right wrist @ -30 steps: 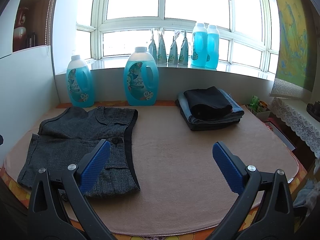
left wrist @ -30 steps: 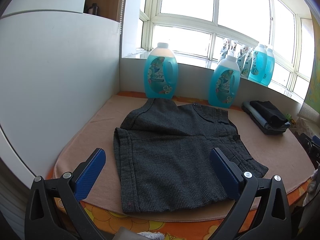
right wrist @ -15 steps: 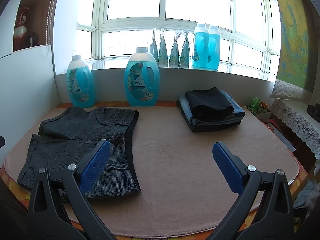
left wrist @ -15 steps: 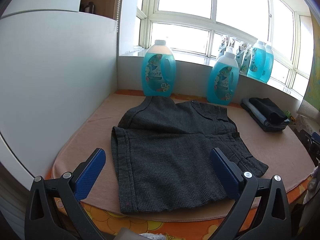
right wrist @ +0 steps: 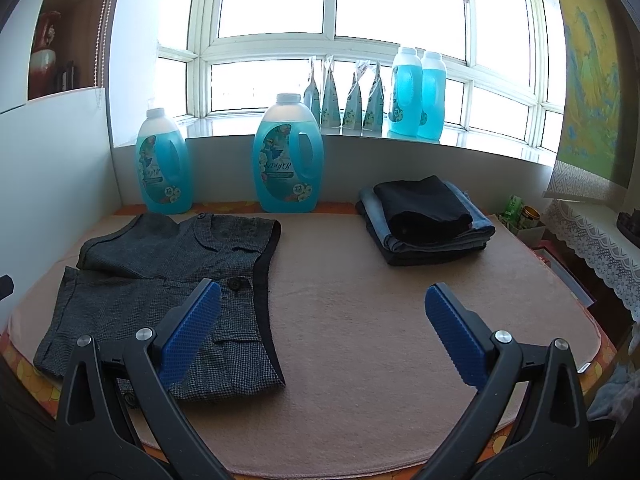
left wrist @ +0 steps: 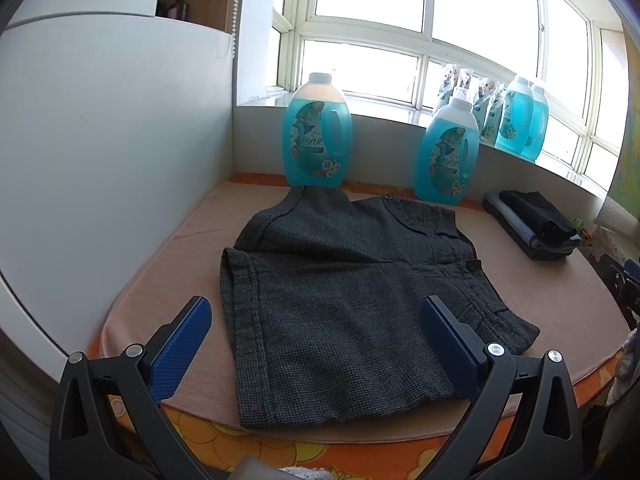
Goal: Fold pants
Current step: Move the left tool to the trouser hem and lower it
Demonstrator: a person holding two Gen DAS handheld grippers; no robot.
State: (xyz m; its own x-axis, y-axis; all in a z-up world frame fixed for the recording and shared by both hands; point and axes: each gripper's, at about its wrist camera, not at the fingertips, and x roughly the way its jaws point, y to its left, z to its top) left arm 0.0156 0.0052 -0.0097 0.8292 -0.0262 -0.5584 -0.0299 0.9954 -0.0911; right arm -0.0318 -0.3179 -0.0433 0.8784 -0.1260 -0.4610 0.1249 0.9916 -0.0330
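Grey shorts (left wrist: 344, 300) lie flat just ahead of the left gripper (left wrist: 316, 332), left of the right gripper (right wrist: 324, 328); both gape wide, empty; pinch matching near corners, lift evenly, fold away

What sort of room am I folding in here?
Probably a home laundry corner by a bay window: detergent jugs along the sill wall, a stack of folded clothes on the padded table, and grey shorts laid out flat.

Dark grey small-check shorts (left wrist: 344, 292), beige mat (right wrist: 380, 332), orange flowered cloth (left wrist: 320, 450) beneath, blue-padded black fingers (left wrist: 182, 346), turquoise bottles (right wrist: 288, 156), black and denim-blue folded stack (right wrist: 424, 216)
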